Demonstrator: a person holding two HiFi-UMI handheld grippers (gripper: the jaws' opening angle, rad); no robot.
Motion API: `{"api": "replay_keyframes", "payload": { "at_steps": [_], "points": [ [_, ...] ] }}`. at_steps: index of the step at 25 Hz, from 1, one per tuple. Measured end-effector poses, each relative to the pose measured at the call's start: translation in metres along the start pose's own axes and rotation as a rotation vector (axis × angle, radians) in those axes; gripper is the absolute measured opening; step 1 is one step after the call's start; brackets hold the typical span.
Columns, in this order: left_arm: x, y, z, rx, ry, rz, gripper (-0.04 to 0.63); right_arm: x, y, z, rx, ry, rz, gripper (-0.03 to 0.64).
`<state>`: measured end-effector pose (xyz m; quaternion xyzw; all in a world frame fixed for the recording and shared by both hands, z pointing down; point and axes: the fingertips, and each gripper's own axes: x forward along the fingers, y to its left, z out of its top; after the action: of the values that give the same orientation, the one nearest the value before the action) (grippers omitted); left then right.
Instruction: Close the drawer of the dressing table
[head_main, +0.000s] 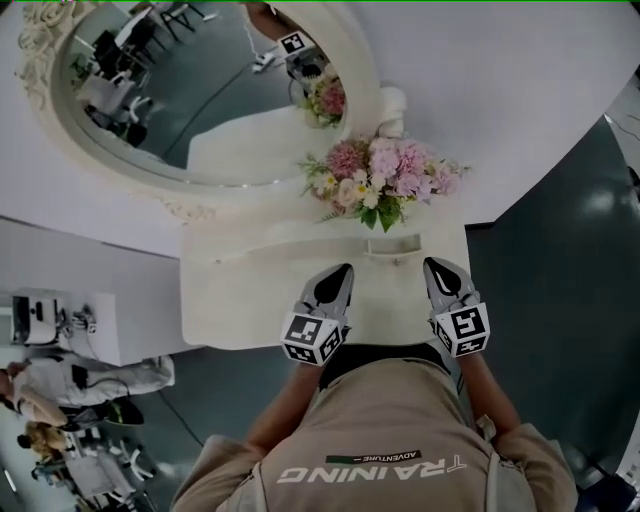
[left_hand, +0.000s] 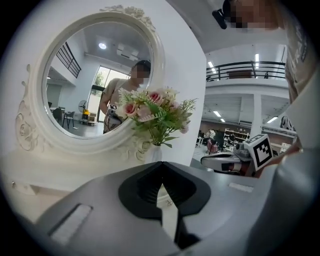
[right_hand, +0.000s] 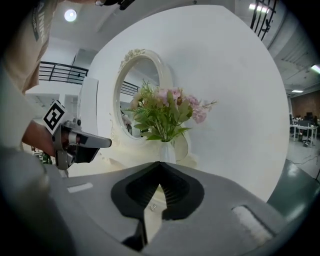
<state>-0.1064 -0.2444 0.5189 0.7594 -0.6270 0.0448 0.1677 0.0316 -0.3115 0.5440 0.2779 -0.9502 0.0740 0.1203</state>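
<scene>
- Left gripper, a grey two-jaw claw with a marker cube. In its own view the jaw tips meet at a point with nothing between them. It hovers over the front of the cream-white painted dressing table.
- Right gripper, same build, with its jaws likewise together and empty. It sits beside the left one, well apart from it.
- Task's thing: a small cream drawer. I read it as standing slightly out from the raised ledge under the bouquet of pink and white flowers. It lies just ahead of both claws, nearer the right one. I cannot tell how far out it stands.
- A small metal knob shows in the slot below the closed tips in both gripper views. I judge it sits on the drawer front.
- Handling, as I judge it: a light, stiff box that slides. No grasp is needed. I would set the closed tips flat on the front panel beside the knob and push straight, since an off-centre push may skew it. The paint looks smooth, so the tips could slip, and a hard shove could shake the flowers above.
- Oval mirror in a carved cream frame stands behind the bouquet.
- Writing: the person's beige shirt reads "TRAINING" and, smaller, "ADVENTURE", upside down in the head view. I find no brand on the table.
</scene>
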Motion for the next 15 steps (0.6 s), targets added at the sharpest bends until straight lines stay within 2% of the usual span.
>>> {"api": "replay_keyframes", "payload": {
  "at_steps": [7,11,15],
  "points": [
    [0.006,0.008,-0.012,-0.029,0.002,0.040,0.018,0.026,0.017,-0.042,0.039,0.092,0.106,0.002],
    [0.001,0.004,-0.013,-0.031,-0.008,0.024,0.018,0.037,0.028,-0.079,0.063,0.190,0.126,0.002],
    [-0.006,0.005,-0.017,-0.034,-0.009,0.008,0.018,0.051,0.030,-0.122,0.031,0.314,0.114,0.002]
  ]
}}
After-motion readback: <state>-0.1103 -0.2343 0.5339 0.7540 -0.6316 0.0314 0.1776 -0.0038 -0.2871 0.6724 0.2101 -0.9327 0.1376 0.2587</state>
